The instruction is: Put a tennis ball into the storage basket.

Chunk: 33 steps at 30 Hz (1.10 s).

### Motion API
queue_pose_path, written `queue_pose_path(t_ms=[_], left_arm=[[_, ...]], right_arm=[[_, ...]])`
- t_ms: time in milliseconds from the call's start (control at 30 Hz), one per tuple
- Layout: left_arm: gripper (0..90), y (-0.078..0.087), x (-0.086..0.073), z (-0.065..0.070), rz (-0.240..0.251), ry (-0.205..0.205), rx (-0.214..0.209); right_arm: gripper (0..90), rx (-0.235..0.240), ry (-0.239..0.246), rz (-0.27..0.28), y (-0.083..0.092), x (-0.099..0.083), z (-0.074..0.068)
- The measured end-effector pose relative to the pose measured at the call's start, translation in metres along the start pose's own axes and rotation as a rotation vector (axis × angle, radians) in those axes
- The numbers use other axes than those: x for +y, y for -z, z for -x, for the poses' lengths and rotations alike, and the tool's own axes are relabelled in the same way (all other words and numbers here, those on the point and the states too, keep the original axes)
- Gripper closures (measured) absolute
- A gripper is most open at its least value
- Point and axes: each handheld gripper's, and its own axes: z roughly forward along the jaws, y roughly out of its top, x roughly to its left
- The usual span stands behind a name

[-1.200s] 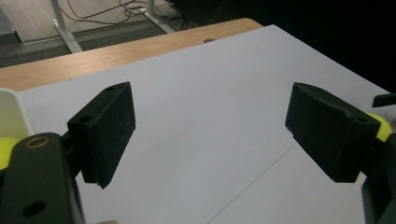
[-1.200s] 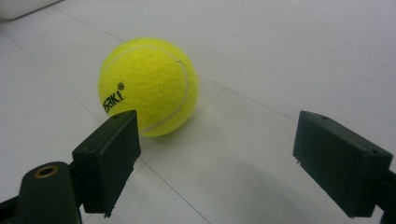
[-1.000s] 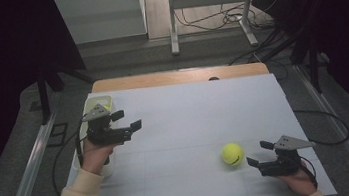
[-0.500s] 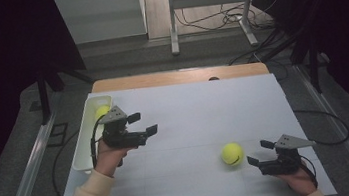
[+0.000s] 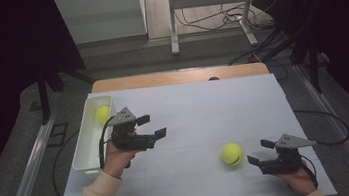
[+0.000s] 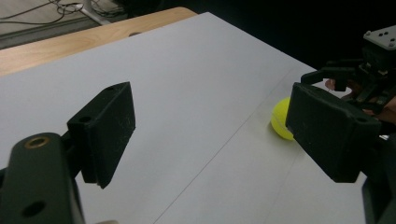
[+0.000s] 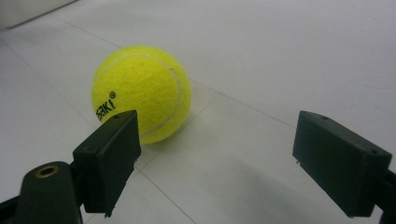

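Observation:
A yellow tennis ball (image 5: 231, 153) (image 7: 141, 93) lies on the white table top, right of centre. My right gripper (image 5: 260, 151) (image 7: 219, 154) sits low just right of it, open, with the ball just ahead of its left jaw and not between the pads. A second yellow ball (image 5: 103, 114) rests in the far end of the white tray (image 5: 82, 149). Beside the tray hovers my left gripper (image 5: 151, 125) (image 6: 210, 121), open and empty, pointing across the table at the loose ball (image 6: 281, 125) and at the right gripper (image 6: 355, 77) behind it.
The tray runs along the table's left edge. A wooden strip (image 5: 170, 77) borders the far edge of the white sheet. Beyond the table are a metal stand (image 5: 210, 18) and cables on the floor. Dark curtains hang on both sides.
My left gripper has moved right, from over the tray's edge out above the white sheet. The right gripper and the loose ball have stayed put.

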Motion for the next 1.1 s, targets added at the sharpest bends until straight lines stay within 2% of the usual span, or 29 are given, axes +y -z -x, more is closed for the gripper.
queue_pose_path(t_ms=[367, 733, 1100], left_arm=[[16.9, -0.016, 0.000, 0.011, -0.028, -0.040, -0.028], [16.9, -0.030, -0.009, 0.016, -0.062, -0.047, -0.055], [16.7, -0.038, -0.014, 0.025, -0.071, -0.058, -0.077]], right_arm=[[15.3, 0.008, -0.004, 0.008, 0.001, 0.000, 0.001], [15.4, 0.005, 0.009, 0.012, 0.000, 0.002, -0.002], [15.4, -0.004, 0.006, 0.014, 0.001, 0.002, -0.003]])
